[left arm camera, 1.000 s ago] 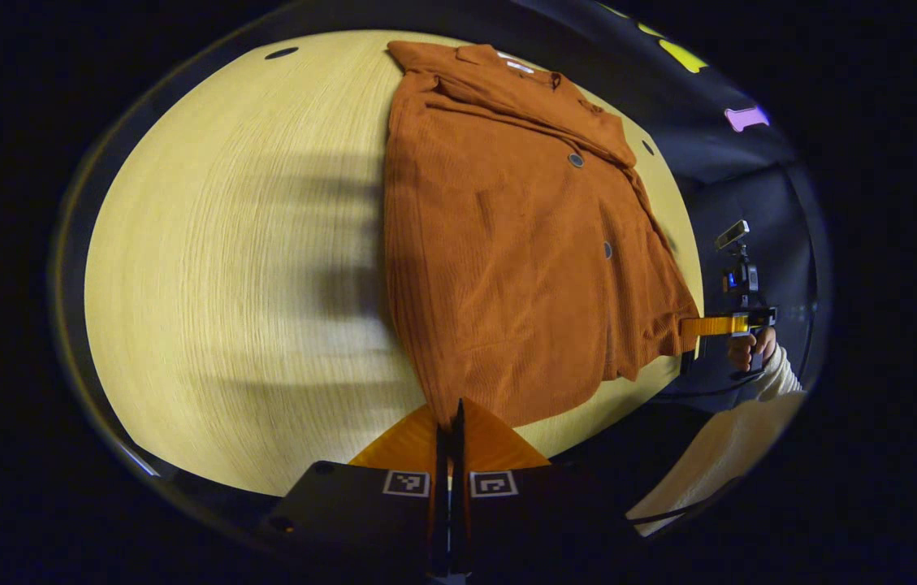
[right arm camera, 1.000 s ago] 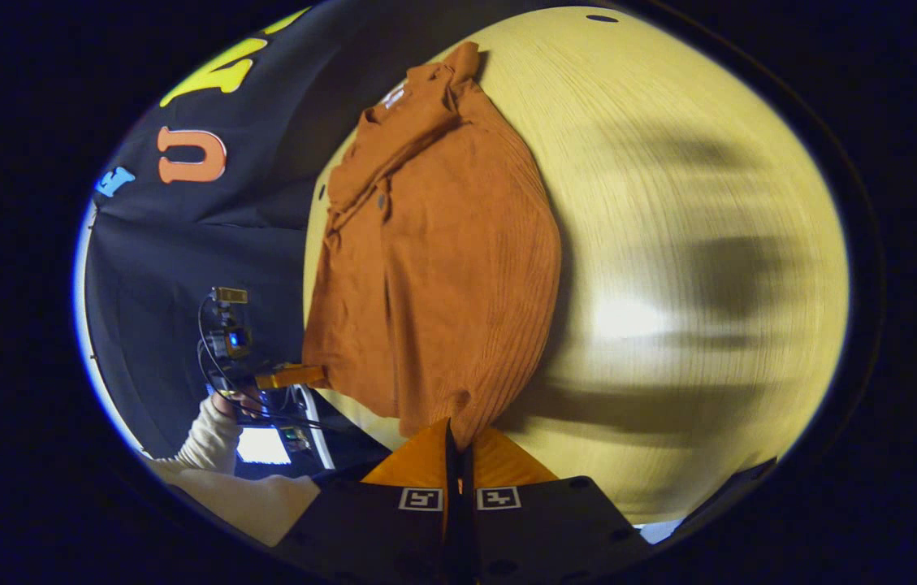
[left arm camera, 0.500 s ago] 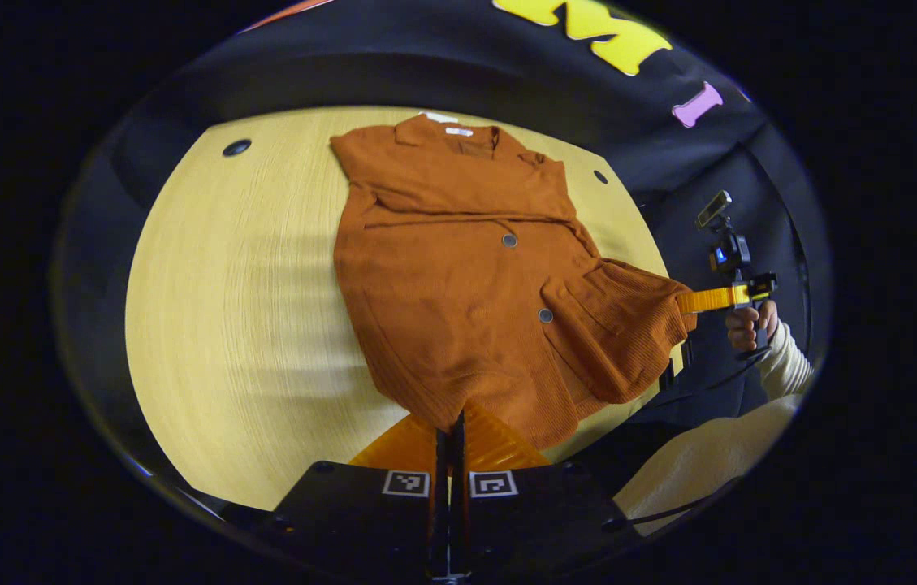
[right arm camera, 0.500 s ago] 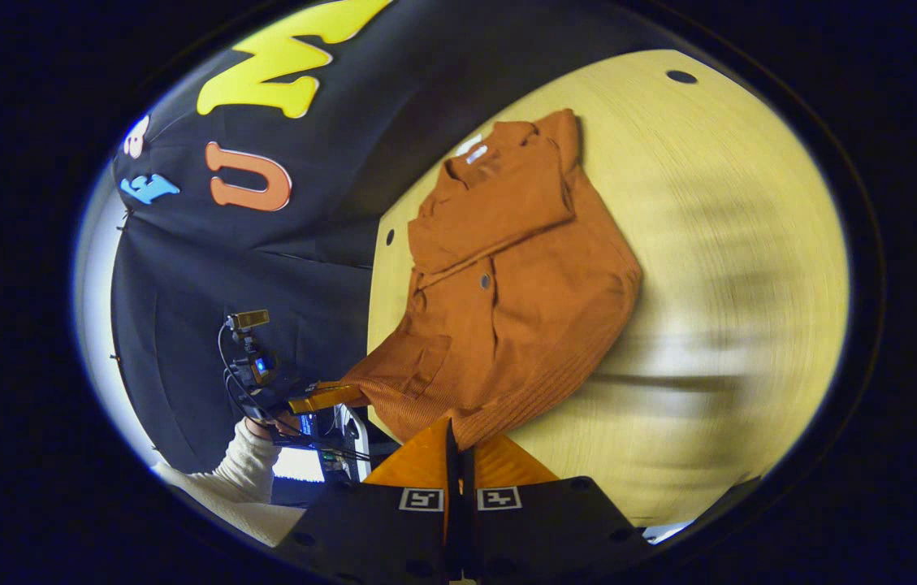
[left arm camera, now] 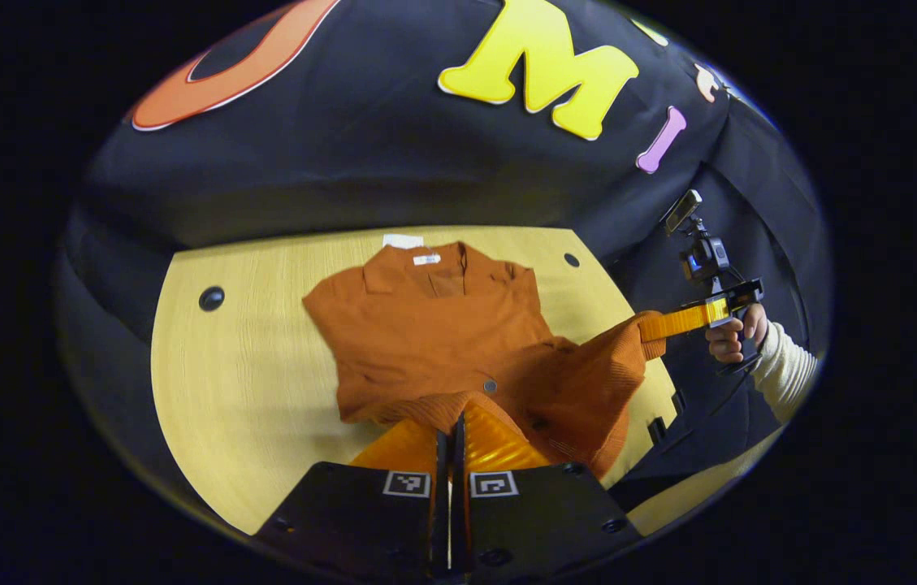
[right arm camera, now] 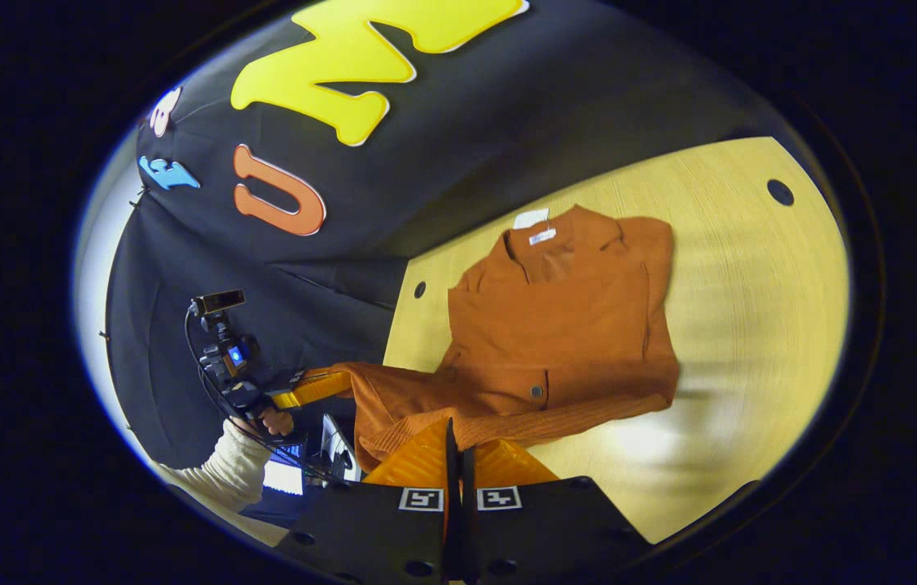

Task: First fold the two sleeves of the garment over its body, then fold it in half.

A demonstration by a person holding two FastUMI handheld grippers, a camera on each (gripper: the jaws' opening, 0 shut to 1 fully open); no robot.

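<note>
The rust-orange garment [left arm camera: 434, 325] lay on the pale wooden table [left arm camera: 239, 390], its collar [right arm camera: 555, 236] close to the table's far edge, by the booth's wall. Both sleeves appeared already folded across the body, since no sleeve was seen stretching out to either side. The hem [right arm camera: 507, 422] was held off the table near its near edge, lifted at its two corners, and the cloth between them sagged in a shallow fold over the lower body.

One hem corner was pinched by the left gripper [left arm camera: 450, 422], its fingers pressed together on the fabric. The other corner was pinched in the same way by the right gripper [right arm camera: 458, 435], which was also seen in the left gripper view, farther off beyond the table's right edge [left arm camera: 673, 321], with the person's hand [left arm camera: 730, 337] and a pale sleeve behind it.

The hem was judged to be held high and taut at both corners so that it could be carried toward the collar without dragging, the fold in half being the step in hand. An uneven carry was judged likely to skew the fold line.
</note>
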